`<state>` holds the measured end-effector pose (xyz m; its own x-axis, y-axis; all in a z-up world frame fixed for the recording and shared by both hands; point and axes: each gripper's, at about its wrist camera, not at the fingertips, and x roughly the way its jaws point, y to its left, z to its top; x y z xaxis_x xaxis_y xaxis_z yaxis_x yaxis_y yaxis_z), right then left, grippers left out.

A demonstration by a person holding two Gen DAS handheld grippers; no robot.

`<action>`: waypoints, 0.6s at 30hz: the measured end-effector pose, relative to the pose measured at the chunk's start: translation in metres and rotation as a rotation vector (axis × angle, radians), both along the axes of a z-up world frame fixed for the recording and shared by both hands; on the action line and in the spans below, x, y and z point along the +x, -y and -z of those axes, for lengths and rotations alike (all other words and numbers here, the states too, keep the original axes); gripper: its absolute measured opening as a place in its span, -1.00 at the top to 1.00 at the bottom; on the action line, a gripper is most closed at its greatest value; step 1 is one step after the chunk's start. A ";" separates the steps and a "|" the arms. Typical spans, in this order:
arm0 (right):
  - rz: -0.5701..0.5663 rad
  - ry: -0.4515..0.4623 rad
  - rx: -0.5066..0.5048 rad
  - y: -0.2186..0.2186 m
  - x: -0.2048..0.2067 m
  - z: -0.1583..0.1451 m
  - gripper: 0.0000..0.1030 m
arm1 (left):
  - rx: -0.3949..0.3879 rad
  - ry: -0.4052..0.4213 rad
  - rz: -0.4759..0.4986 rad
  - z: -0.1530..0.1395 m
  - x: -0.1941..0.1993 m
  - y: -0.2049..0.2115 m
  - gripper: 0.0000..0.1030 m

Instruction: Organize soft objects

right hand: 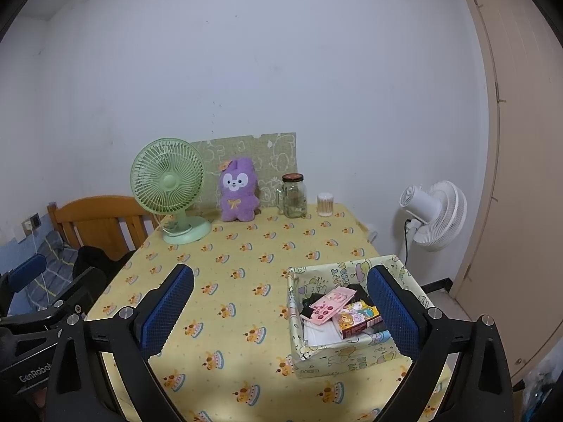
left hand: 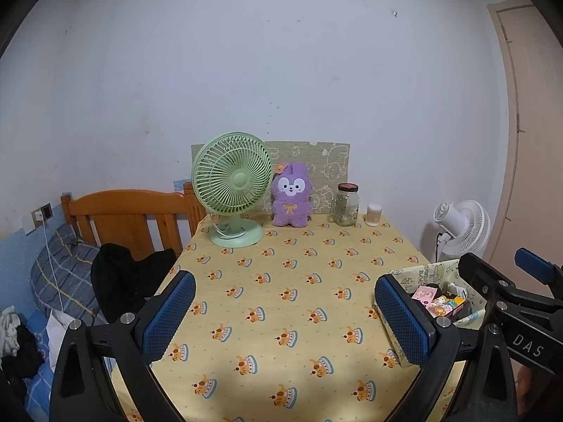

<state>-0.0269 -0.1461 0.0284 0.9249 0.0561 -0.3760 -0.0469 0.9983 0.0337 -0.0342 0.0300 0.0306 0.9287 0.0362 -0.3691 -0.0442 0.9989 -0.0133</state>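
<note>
Left gripper (left hand: 285, 311) and right gripper (right hand: 281, 309): fingers spread, empty, above yellow-clothed table (right hand: 239, 281). Purple plush bunny (right hand: 237, 190) upright at far edge; patterned fabric box (right hand: 352, 355) near right.

- Bench (right hand: 246, 281): covered in matt printed cloth.
- Plush toy (right hand: 237, 190): fuzzy purple fabric.
- Desk fan (right hand: 169, 183): smooth green plastic.
- Jar (right hand: 293, 197): clear glass.
- Box (right hand: 352, 355): wrapped in printed paper.
- Fingers (right hand: 392, 311): blue pads showed a textured, dimpled surface.
- Headboard (right hand: 102, 221): varnished wood.

We read "DAS" on the right gripper (left hand: 524, 320) body, right of our left fingers | "GenRobot" on the left gripper (right hand: 35, 316) body, left of our right fingers.
</note>
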 end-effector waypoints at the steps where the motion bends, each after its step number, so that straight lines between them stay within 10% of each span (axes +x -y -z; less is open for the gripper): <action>1: 0.000 -0.001 -0.001 0.000 0.000 0.000 -0.95 | 0.000 0.000 0.000 0.000 0.000 0.000 -1.00; 18: -0.004 0.000 0.003 0.001 0.000 0.001 -0.95 | -0.001 -0.005 -0.001 0.000 0.002 -0.002 -1.00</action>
<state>-0.0269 -0.1467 0.0277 0.9245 0.0607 -0.3762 -0.0505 0.9980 0.0370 -0.0319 0.0322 0.0305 0.9266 0.0369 -0.3742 -0.0453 0.9989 -0.0138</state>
